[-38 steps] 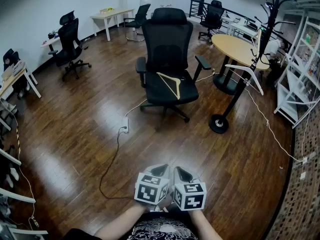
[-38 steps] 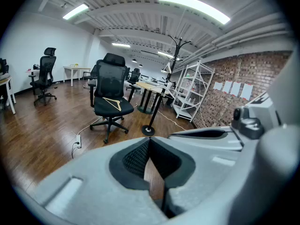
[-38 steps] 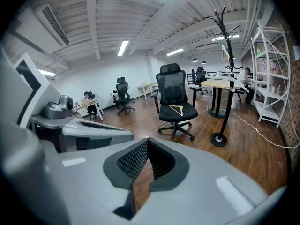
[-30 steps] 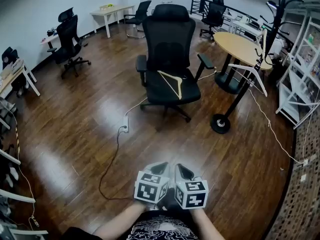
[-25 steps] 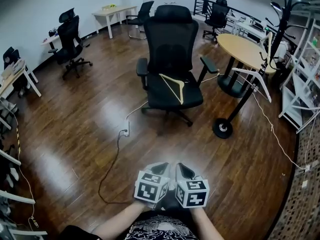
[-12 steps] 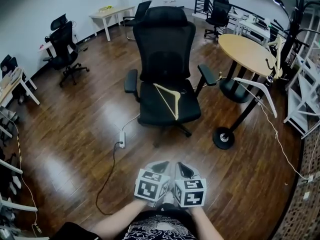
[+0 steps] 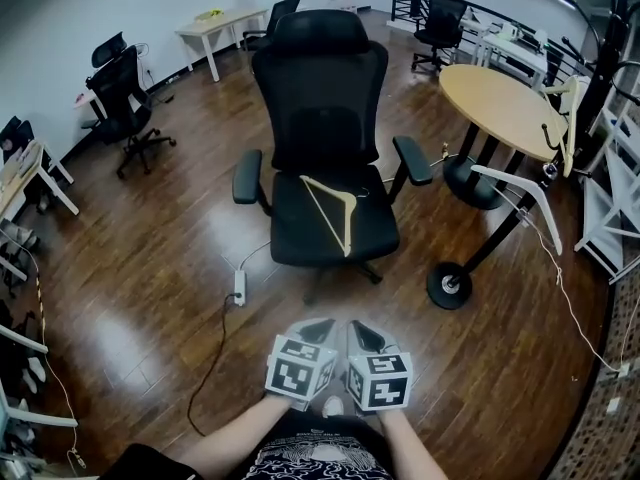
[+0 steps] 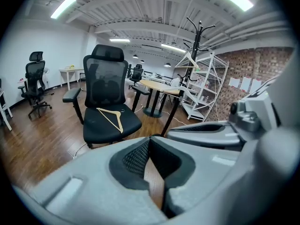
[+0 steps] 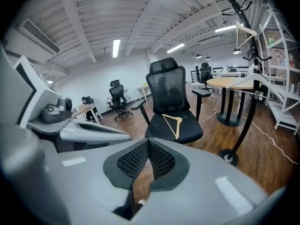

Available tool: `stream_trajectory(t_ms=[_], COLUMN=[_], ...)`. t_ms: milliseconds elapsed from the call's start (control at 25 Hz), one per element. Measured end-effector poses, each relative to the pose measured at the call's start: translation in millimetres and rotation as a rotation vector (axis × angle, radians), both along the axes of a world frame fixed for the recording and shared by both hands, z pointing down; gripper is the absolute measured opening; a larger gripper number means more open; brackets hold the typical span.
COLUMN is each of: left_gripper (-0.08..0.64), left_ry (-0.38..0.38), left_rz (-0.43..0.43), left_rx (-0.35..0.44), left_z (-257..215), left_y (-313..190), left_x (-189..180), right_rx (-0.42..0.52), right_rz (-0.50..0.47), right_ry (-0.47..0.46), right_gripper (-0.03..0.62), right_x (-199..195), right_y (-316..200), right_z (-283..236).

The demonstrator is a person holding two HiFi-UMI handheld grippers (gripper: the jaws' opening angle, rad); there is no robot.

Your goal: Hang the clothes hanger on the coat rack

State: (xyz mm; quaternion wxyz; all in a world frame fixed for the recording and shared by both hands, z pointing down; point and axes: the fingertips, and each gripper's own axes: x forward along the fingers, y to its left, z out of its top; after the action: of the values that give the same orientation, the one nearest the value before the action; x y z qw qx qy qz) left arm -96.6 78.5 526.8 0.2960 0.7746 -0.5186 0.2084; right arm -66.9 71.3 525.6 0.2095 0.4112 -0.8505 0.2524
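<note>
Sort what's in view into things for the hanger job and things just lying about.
For the job: wooden hanger, coat rack.
Just lying about: office chair, round table, power strip, white hanger already on the rack.

Bare floor (image 7: 330, 313) lies open ahead of you, right up to the chair (image 7: 320, 118); its seat can be reached from the front, between the two armrests. A power strip (image 7: 239, 288) and its cable trail across the floor at left. At right, the coat rack (image 7: 493, 233) stands between chair and table (image 7: 500, 98), a white hanger (image 7: 515, 182) jutting from it toward the chair.
</note>
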Motion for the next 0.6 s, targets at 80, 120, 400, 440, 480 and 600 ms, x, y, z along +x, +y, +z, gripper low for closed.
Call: stream_trajectory(t_ms=[80,120,400,440,480,600], left_gripper=[0.005,0.005,0.005,0.005,0.005,0.005], left_ry=[0.002,0.003,0.023,0.025,0.027,0.035], left_rz=[-0.003,-0.003,0.003,0.004,0.005,0.010], left_rx=[0.000,-0.003,-0.016,-0.018,-0.019,-0.020], left_z=[0.9,2.5,16.8,18.1,19.1,20.0], left_y=[-13.4,-19.4,-69.8,-79.3,-88.8,-119.2], left_x=[-1.6,-2.4,-19.8,-24.4,-29.2,-46.3], right_rx=[-0.003,-0.003,-0.015,-0.015,-0.017,-0.021], right_rz=[-0.004,-0.007,-0.003,-0.001,0.000,0.006], right_ry=[0.003,0.004,0.020,0.022,0.024,0.031], right_gripper=[0.002,0.003,0.015,0.017,0.017,0.021], right_x=[-2.4,-3.8,-21.9,-26.7,-31.9,-50.0], right_y=[-12.7,-18.4,-69.0,-78.3,-87.5,-117.2], right_z=[1.2,2.2,17.6,18.9,20.2,23.3])
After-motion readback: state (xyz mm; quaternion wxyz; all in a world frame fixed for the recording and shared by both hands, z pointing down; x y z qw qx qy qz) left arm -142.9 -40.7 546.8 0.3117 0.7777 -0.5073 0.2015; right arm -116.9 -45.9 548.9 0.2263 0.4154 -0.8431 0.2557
